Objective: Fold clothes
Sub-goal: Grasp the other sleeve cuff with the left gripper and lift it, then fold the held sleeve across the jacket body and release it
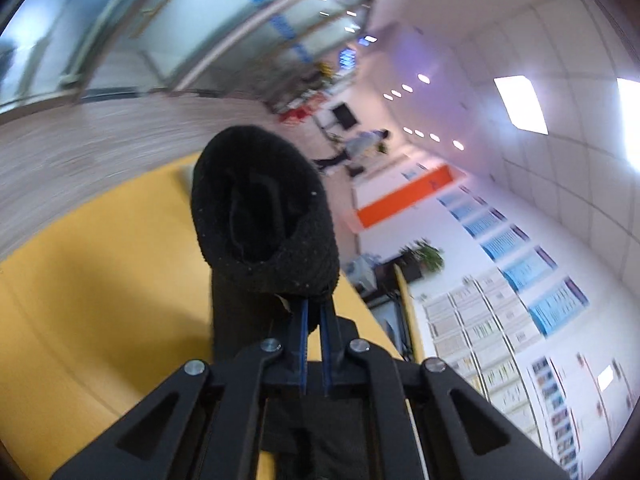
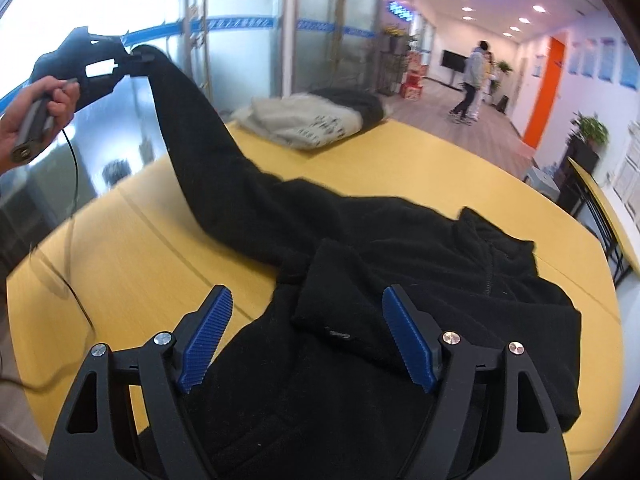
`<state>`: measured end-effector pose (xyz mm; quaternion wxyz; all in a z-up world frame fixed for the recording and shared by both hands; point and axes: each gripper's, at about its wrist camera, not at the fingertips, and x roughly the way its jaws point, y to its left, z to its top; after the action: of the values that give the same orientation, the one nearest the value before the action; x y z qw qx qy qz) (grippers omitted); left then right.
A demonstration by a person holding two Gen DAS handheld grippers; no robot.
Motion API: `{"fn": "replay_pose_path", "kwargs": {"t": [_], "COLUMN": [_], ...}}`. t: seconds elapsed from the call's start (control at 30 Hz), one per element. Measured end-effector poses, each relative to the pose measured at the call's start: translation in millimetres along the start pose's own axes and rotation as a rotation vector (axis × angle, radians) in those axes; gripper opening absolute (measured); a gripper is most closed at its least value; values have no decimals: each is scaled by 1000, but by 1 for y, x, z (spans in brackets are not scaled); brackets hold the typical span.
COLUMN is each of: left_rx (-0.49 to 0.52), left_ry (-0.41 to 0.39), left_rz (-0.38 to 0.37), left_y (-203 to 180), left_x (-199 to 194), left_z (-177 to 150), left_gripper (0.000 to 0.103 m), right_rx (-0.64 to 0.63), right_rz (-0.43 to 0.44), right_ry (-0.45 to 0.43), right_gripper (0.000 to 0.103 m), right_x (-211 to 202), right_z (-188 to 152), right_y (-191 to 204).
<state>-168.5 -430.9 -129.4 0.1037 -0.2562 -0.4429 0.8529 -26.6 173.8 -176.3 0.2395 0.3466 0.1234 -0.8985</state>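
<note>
Black fleece jacket (image 2: 400, 280) sprawled on the yellow table (image 2: 120, 248), collar and zip toward the far right edge, one sleeve (image 2: 192, 136) hauled up and away from the body of the jacket, up on the left. The left gripper (image 2: 138, 58) has that sleeve by the cuff (image 1: 264, 216), jaws pinched tight together on the fabric, the cuff mouth gaping just past the blue pads (image 1: 304, 320). A hand (image 2: 36, 108) grips its handle, well above the table.

Right gripper (image 2: 306, 328) hovers low over the jacket's near side, jaws standing wide apart, nothing clamped; a loose flap of fleece lies between the pads but they aren't pressing it.

My read: the sleeve is being lifted to fold it in across the chest. To do it cleanly, carry the cuff over the jacket in a smooth arc, keep the sleeve taut enough not to twist, and let the right gripper pin the shoulder so the body doesn't drag. Beyond the jacket, a grey-and-white folded pile (image 2: 308, 120) waits at the table's far edge.
</note>
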Motion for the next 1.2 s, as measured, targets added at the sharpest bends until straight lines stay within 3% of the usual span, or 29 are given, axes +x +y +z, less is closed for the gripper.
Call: {"fn": "replay_pose_path", "kwargs": {"t": [0.1,0.3,0.47,0.53,0.6,0.67,0.7,0.77,0.8,0.87,1.03,1.07,1.1,1.17,1.2], "left_rx": [109,214,178,159,140,142,145,159,170,213,309,309,310,304,304], "left_ry": [79,326,538,614,690,733,747,747,736,689,569,553,536,531,536], "left_rz": [-110,-231,-236,-194,-146,-105,-93,-90,-88,-60,141,189,236,272,272], "left_y": [-90,-213,-252,-252,-251,-250,-251,-251,-251,-244,-204,-190,-176,-147,-133], "left_x": [29,121,220,253,285,298,298,281,271,246,172,162,152,147,151], "left_z": [-39,-173,-320,-374,-427,-454,-461,-464,-458,-433,-353,-334,-314,-288,-280], "left_gripper": [5,5,6,8,9,12,15,33,37,59,63,69,72,76,76], "right_rx": [55,252,374,425,457,481,498,537,554,571,614,622,621,624,631], "right_rz": [-28,-100,-197,-231,-230,-191,-167,-117,-94,-67,22,30,22,-9,-25], "right_ry": [-49,-160,-155,-133,-81,-35,-10,26,43,70,65,91,121,217,265], "right_gripper": [78,78,80,87,91,92,92,93,93,93,92,92,83,53,27], "right_x": [-31,-119,-177,-194,-196,-184,-176,-155,-144,-122,-67,-49,-34,-2,11], "right_z": [-6,-40,-93,-117,-140,-158,-167,-181,-187,-190,-172,-167,-165,-165,-167], "right_y": [-28,-127,-216,-253,-282,-299,-307,-318,-322,-325,-326,-328,-331,-337,-340]}}
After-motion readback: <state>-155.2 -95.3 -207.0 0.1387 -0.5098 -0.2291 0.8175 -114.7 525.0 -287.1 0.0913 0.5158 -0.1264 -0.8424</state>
